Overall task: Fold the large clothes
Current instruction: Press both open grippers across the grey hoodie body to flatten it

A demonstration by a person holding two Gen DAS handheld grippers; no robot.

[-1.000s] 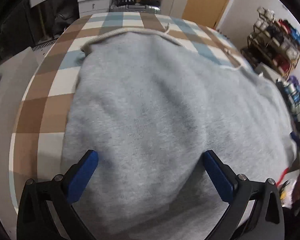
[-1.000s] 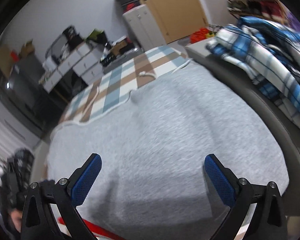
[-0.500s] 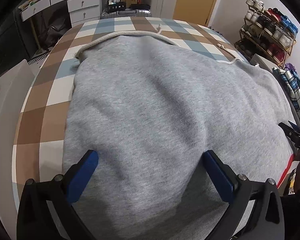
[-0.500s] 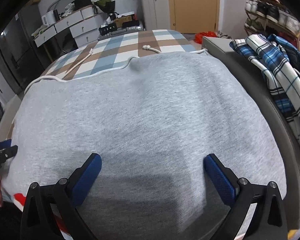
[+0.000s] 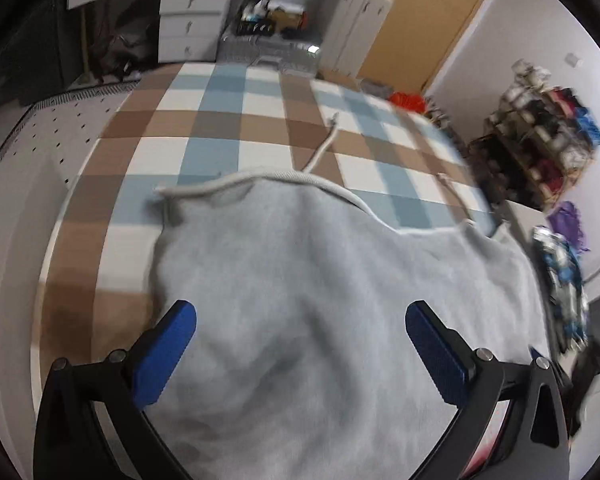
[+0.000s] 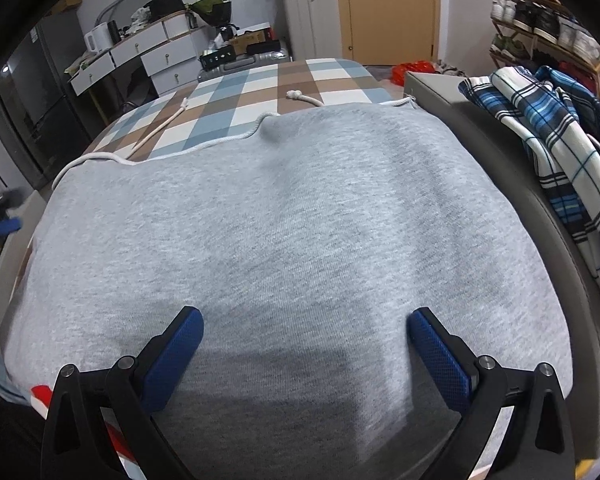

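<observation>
Below both grippers, a grey sweatshirt [image 6: 284, 220] lies spread over the checked cloth [image 6: 260, 84]. Left gripper [image 5: 300, 344] and right gripper [image 6: 304, 344] hover with jaws wide apart, holding nothing.

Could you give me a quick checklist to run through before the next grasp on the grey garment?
1. Left gripper open, nothing between its pads: ok.
2. Right gripper open and empty: ok.
3. Grey garment spread fairly flat on the checked cloth: ok.
4. White drawstring trails loose past the far edge: not ok.
5. Plaid clothes clear of the garment: ok.
6. Near hem reachable: cannot tell.
</observation>
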